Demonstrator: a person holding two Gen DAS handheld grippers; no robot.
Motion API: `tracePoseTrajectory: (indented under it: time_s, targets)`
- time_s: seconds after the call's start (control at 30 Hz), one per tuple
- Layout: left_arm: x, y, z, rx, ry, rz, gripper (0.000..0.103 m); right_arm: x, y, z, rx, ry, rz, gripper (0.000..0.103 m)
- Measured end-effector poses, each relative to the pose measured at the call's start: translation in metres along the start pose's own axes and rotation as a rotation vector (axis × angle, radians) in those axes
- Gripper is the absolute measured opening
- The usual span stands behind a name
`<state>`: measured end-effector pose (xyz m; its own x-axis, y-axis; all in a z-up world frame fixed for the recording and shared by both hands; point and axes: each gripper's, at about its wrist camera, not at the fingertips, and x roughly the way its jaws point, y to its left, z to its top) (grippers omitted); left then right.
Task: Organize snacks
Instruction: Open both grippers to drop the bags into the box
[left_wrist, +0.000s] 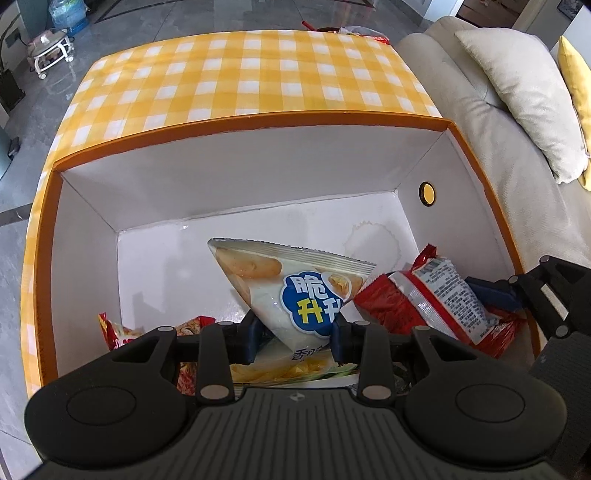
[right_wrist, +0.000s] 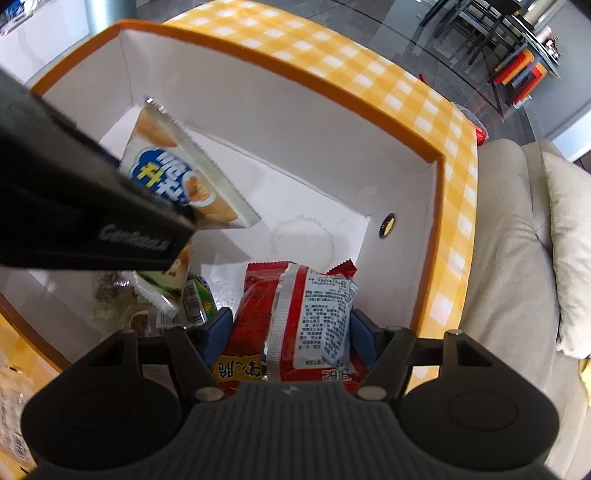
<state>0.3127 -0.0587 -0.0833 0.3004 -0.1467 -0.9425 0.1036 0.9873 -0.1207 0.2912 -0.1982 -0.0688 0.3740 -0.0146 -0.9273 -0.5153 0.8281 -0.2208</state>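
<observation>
Our left claw (left_wrist: 295, 336) grips the white chip bag (left_wrist: 291, 284) inside the orange box (left_wrist: 236, 123). Our right claw (right_wrist: 291, 332) clamps the red snack packet (right_wrist: 295, 317) there too, just beside it.

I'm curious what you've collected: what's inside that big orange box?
Inside the orange box: a white chip bag gripped by the left gripper, a red snack packet gripped by the right gripper, and a green packet. The grippers hide whatever lies beneath.
</observation>
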Motion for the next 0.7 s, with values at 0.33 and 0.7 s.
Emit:
tracePoseTrajectory:
  time_s: [0.33,0.7]
  targets:
    - [0.000,-0.004,-0.001,0.026,-0.006,0.020,0.045,0.004,0.004,0.004,-0.024,0.018,-0.010,0.066]
    - [-0.016,-0.005,-0.006,0.057,-0.050,0.055,0.063,-0.001,0.001,0.006,0.010,0.011,-0.002,0.071]
